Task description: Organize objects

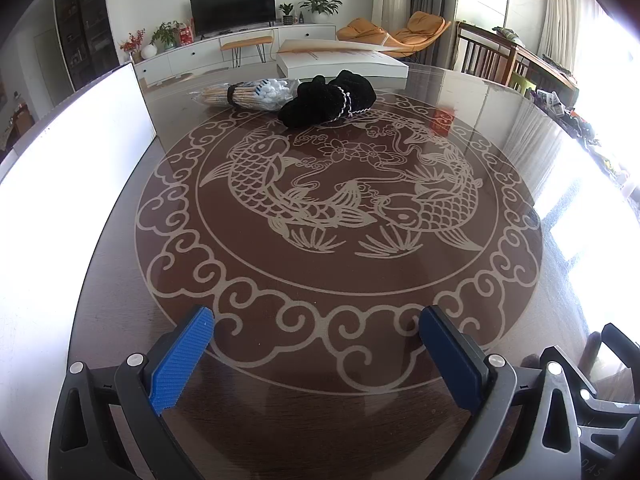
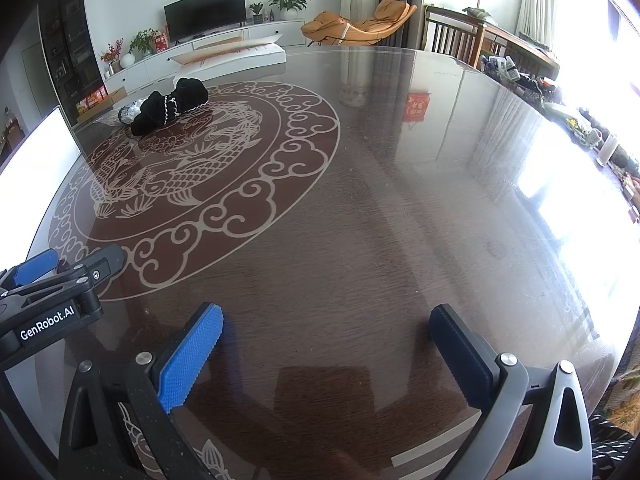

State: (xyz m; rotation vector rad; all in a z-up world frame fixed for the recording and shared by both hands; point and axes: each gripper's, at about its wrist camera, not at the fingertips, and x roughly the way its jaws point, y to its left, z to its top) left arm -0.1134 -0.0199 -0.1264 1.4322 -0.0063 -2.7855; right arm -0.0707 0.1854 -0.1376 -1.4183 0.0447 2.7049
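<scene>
A black cloth bundle [image 1: 328,100] with a white beaded trim lies at the far side of the round dark table [image 1: 320,420]. Left of it lies a clear bag [image 1: 248,94] holding wooden sticks and white cotton balls. My left gripper [image 1: 316,320] is open and empty above the near edge of the fish pattern, far from both. My right gripper [image 2: 326,320] is open and empty over bare table to the right; the cloth bundle [image 2: 170,106] shows far off at its upper left. The left gripper [image 2: 60,276] shows at the right wrist view's left edge.
A flat white box [image 1: 344,62] sits at the table's far edge behind the bundle. A white board [image 1: 80,132] stands along the table's left side. Wooden chairs [image 1: 492,56] and a cluttered sideboard [image 1: 560,100] stand to the right. A glass turntable [image 1: 340,208] with a fish pattern covers the middle.
</scene>
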